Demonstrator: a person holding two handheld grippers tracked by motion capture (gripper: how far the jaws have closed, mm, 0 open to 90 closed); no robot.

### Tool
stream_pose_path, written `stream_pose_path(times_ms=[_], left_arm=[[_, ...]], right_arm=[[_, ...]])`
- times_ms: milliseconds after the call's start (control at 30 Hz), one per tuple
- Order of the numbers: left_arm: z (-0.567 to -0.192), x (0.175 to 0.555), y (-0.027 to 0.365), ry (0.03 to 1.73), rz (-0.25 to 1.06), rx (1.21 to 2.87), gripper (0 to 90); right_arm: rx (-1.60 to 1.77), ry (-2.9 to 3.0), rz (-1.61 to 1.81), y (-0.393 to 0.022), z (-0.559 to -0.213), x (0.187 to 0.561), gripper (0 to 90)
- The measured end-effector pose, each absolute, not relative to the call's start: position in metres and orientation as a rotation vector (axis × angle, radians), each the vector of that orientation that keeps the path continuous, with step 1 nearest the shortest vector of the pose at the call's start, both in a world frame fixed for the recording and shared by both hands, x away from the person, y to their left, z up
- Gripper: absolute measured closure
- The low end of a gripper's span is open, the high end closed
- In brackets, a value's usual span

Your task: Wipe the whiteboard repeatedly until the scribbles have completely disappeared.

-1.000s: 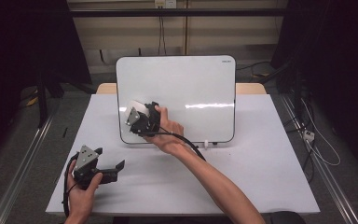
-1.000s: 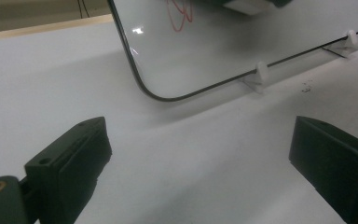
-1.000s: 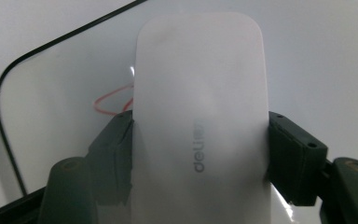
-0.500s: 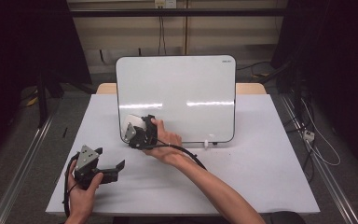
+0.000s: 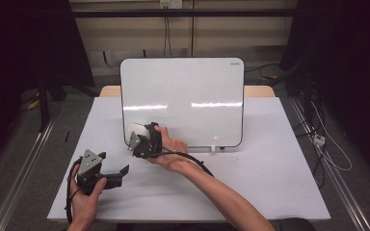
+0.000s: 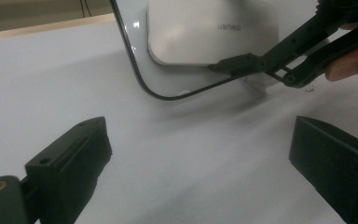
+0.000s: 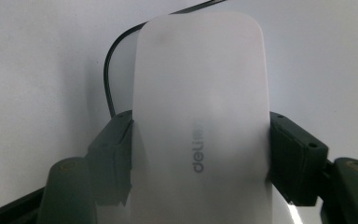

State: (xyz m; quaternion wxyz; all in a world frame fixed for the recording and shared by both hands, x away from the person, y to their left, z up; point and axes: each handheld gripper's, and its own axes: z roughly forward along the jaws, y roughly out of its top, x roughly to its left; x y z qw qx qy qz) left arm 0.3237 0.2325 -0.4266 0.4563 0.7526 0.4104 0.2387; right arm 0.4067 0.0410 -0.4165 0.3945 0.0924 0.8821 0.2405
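A white whiteboard (image 5: 183, 96) with a thin black rim stands tilted back on the white table (image 5: 270, 183). My right gripper (image 5: 137, 134) is shut on a white eraser (image 5: 135, 128) and holds it against the board's lower left corner. In the right gripper view the eraser (image 7: 200, 116), marked "deli", sits squeezed between both fingers (image 7: 114, 149), over the board's curved black rim (image 7: 107, 70). My left gripper (image 5: 113, 162) rests low near the table's front left, open, with nothing between its fingers. The left gripper view shows the eraser (image 6: 205, 32) and the right gripper's fingers (image 6: 261, 60) ahead of it.
A small white foot (image 5: 213, 148) sticks out under the board's lower edge. The right gripper's black cable (image 5: 192, 159) trails over the table along the forearm. Dark curtains and floor cables surround the table.
The right gripper has slid the eraser down the board's left side to its lower left corner. The left gripper has stayed where it was.
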Motion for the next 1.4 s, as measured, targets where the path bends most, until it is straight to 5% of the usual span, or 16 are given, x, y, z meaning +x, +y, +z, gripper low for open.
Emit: stream_pose_path(times_ms=[1400], left_arm=[[-0.427,0.324,0.232,1.008,0.569,1.861,4.9]], right_arm=[[0.587,2.109,0.914,-0.009,-0.363,0.431,31.4]])
